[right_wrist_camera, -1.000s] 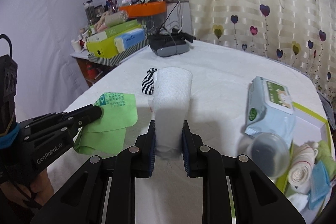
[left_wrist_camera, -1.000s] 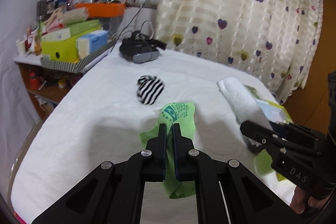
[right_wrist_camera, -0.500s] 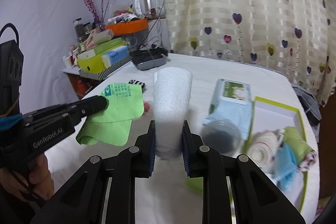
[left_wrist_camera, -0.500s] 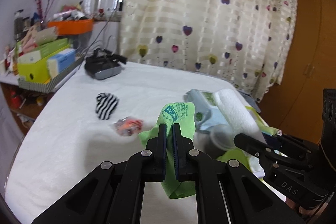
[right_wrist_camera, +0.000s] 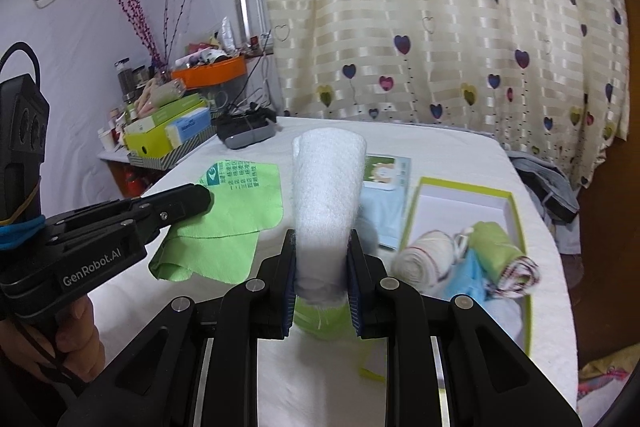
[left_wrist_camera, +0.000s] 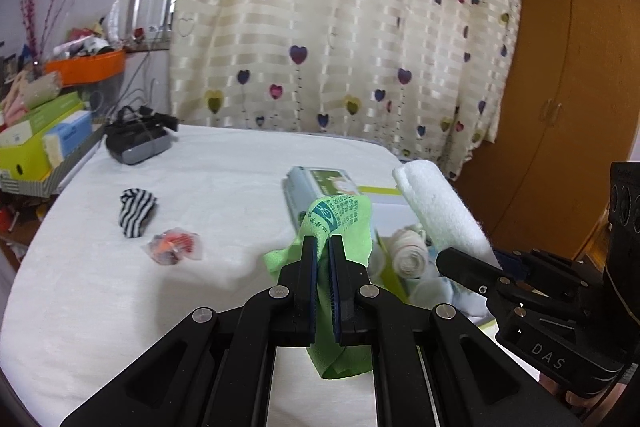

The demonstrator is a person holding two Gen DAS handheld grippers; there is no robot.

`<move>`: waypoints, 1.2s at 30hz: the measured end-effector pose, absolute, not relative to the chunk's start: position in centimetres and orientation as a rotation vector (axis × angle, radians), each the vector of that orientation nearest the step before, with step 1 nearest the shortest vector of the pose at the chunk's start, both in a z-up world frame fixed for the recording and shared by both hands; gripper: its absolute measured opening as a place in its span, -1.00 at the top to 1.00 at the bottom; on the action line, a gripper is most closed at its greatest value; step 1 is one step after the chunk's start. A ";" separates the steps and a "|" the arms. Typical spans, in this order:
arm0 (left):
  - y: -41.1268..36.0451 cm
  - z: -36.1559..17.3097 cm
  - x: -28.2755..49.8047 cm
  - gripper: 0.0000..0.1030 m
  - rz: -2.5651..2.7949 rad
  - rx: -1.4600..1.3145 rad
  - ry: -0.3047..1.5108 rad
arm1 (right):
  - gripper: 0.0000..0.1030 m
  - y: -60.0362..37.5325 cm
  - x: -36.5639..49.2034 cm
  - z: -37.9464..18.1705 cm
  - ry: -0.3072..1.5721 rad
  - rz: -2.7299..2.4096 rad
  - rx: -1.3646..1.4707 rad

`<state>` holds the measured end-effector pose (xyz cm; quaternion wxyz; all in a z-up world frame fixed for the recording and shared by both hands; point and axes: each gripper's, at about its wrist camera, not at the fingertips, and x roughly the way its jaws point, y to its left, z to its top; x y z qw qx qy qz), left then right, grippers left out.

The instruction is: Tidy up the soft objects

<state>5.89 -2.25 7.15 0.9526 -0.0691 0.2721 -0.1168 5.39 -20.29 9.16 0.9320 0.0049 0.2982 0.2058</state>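
Note:
My left gripper [left_wrist_camera: 324, 247] is shut on a green cloth [left_wrist_camera: 340, 223] and holds it above the white table, near the green-rimmed box [right_wrist_camera: 516, 211]. The cloth also shows in the right wrist view [right_wrist_camera: 228, 219], hanging from the left gripper [right_wrist_camera: 200, 195]. My right gripper [right_wrist_camera: 322, 247] is shut on a rolled white towel [right_wrist_camera: 328, 195], held upright just left of the box. The towel also shows in the left wrist view [left_wrist_camera: 436, 203]. The box holds a cream roll [right_wrist_camera: 428, 255], a green roll [right_wrist_camera: 496, 243] and a blue cloth [right_wrist_camera: 468, 279].
A striped sock [left_wrist_camera: 136, 211] and a small packet with orange contents [left_wrist_camera: 174, 245] lie on the table at the left. A wipes pack [left_wrist_camera: 324, 187] lies beside the box. A black headset [left_wrist_camera: 138, 141] sits at the far left; a cluttered shelf [left_wrist_camera: 36, 143] stands beyond.
Both grippers have moved right with their loads, toward the box. The box and its contents have come closer and more central in the right wrist view.

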 end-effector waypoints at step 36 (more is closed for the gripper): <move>-11.8 6.3 6.3 0.90 -0.420 -0.051 0.611 | 0.57 -28.9 3.9 8.3 0.622 0.261 0.088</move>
